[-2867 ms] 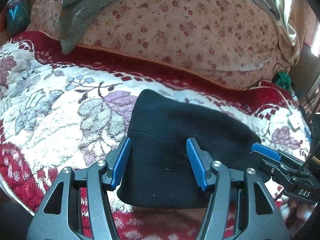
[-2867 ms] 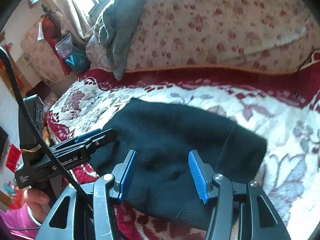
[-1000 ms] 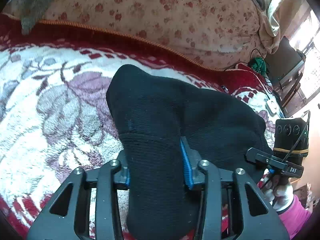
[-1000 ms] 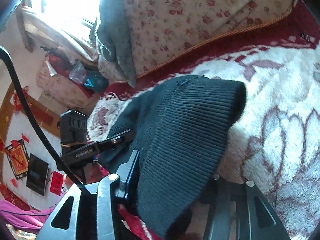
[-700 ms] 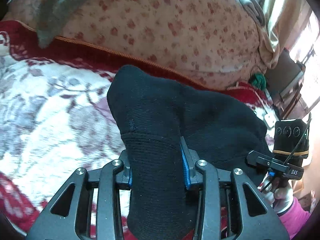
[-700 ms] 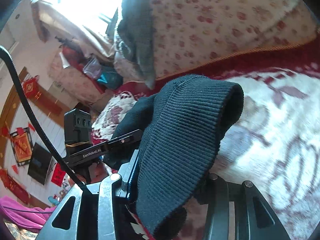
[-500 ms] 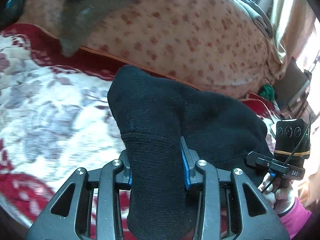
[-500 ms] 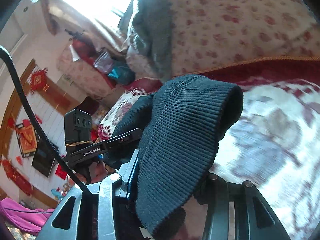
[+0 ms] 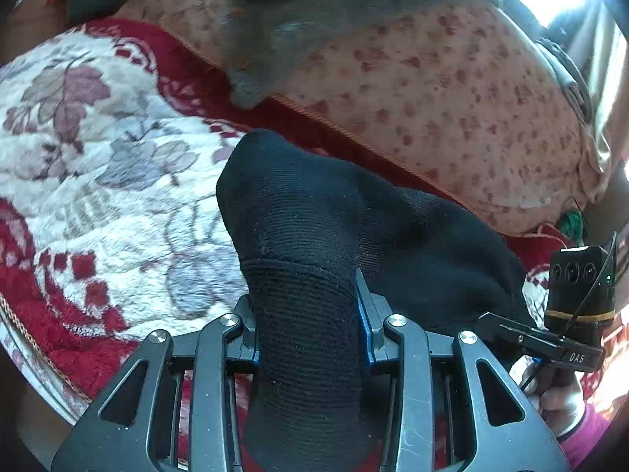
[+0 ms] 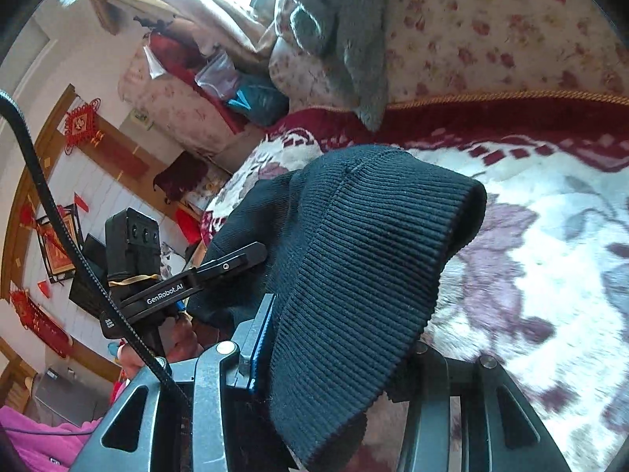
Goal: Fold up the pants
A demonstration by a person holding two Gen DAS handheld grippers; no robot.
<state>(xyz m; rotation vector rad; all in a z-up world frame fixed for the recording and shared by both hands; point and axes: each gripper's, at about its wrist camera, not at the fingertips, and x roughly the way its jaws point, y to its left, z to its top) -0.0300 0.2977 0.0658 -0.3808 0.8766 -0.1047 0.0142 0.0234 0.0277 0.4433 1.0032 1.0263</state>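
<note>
Both tongs, left and right, clamp the pants mid-frame above the bed; bunched knit could slip, skewing the fold.

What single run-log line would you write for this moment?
step: folding | left gripper: shut on black pants | right gripper: shut on black pants | pants: lifted above blanket

One black pants, two grippers, one grey towel, one blanket.

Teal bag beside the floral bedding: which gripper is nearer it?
Left. The left gripper sits on the teal bag's side, holding the pants; the right gripper holds them farther from it.
</note>
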